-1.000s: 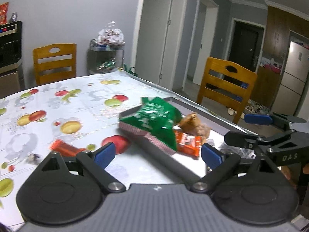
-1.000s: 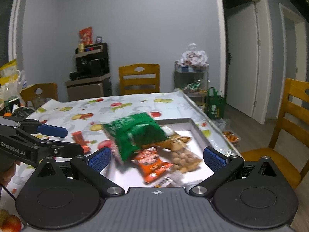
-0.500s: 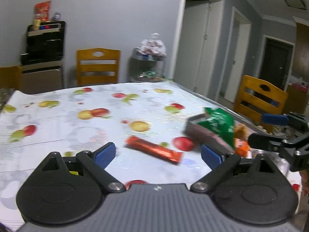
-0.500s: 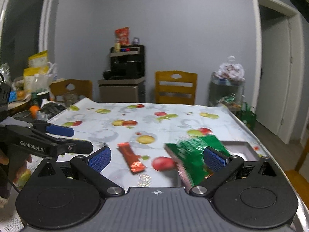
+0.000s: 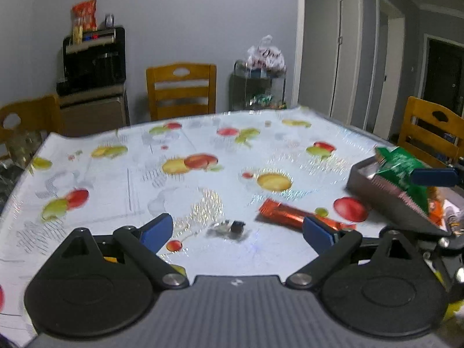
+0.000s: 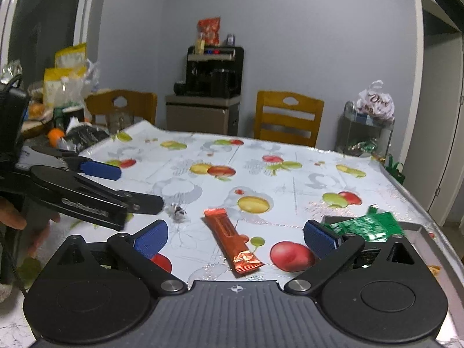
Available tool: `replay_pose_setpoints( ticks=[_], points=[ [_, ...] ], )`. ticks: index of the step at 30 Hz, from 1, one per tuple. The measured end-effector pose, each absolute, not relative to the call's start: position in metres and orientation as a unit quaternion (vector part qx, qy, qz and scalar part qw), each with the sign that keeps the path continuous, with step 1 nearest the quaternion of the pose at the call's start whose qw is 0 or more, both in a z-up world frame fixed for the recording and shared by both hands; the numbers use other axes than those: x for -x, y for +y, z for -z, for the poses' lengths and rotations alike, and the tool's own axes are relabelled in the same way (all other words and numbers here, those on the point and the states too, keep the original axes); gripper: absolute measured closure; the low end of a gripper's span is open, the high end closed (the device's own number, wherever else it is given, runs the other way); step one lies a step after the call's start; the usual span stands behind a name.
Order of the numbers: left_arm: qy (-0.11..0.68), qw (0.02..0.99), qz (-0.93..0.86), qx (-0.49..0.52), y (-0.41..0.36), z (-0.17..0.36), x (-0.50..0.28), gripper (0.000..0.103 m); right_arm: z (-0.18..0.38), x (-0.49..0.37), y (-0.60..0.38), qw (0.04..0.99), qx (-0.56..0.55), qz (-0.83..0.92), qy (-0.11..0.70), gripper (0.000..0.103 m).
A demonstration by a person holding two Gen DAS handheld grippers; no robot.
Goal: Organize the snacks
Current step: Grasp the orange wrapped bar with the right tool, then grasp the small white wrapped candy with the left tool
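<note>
Fruit-print tablecloth [image 6: 290, 179] carries an orange snack bar [image 6: 232, 245], lengthwise between the wide, empty right gripper [image 6: 235, 236] fingers; left gripper [image 5: 237, 229], equally wide, is offset.

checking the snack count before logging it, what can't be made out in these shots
- Tray contents: left wrist view, cut off by the right edge and covered by the green snack bag; in the right wrist view the right gripper finger hides them.
- Small dark-and-white object: too small and blurred to identify in either view.
- Orange snack bar: its print is unreadable.
- Left gripper: open, empty.
</note>
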State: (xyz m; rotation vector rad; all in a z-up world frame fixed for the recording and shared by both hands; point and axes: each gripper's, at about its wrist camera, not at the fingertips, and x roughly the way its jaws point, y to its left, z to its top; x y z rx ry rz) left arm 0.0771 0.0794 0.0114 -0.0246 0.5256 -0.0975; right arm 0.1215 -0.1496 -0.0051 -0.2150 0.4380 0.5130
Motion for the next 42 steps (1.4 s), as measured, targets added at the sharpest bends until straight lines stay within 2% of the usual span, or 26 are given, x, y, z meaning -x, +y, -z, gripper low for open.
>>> replay_pose_setpoints(
  ticks=[8, 10, 15, 18, 20, 24, 26, 29, 33, 35, 42],
  points=[
    [0.264, 0.962, -0.017, 0.06, 0.081, 0.013, -0.109, 0.006, 0.031, -0.151, -0.13, 0.93, 0.095, -0.241, 0.262, 0.021],
    [0.269, 0.961, -0.037, 0.058, 0.079, 0.016, -0.117, 0.006, 0.036, -0.159, -0.126, 0.929, 0.09, -0.236, 0.27, 0.029],
    [0.277, 0.958, -0.046, 0.066, 0.077, 0.02, -0.132, 0.007, 0.045, -0.169, -0.112, 0.929, 0.106, -0.233, 0.266, 0.034],
    [0.284, 0.956, -0.037, 0.067, 0.074, 0.024, -0.138, 0.02, 0.048, -0.174, -0.104, 0.928, 0.123, -0.236, 0.259, 0.036],
    [0.293, 0.953, -0.028, 0.074, 0.074, 0.027, -0.142, 0.033, 0.049, -0.178, -0.101, 0.927, 0.125, -0.236, 0.262, 0.038],
    [0.303, 0.949, -0.015, 0.088, 0.076, 0.032, -0.146, 0.042, 0.054, -0.191, -0.102, 0.924, 0.114, -0.235, 0.281, 0.038],
    [0.305, 0.949, -0.008, 0.085, 0.074, 0.033, -0.146, 0.051, 0.055, -0.196, -0.102, 0.919, 0.105, -0.239, 0.295, 0.041],
    [0.306, 0.949, 0.006, 0.077, 0.072, 0.033, -0.145, 0.065, 0.058, -0.2, -0.102, 0.914, 0.099, -0.24, 0.311, 0.054],
    [0.305, 0.949, 0.019, 0.084, 0.075, 0.033, -0.142, 0.072, 0.058, -0.193, -0.102, 0.913, 0.109, -0.245, 0.306, 0.08],
    [0.303, 0.949, 0.022, 0.084, 0.076, 0.033, -0.14, 0.09, 0.057, -0.19, -0.103, 0.914, 0.108, -0.243, 0.307, 0.08],
    [0.305, 0.948, 0.032, 0.082, 0.075, 0.032, -0.129, 0.09, 0.052, -0.18, -0.113, 0.915, 0.087, -0.25, 0.305, 0.081]
  ],
)
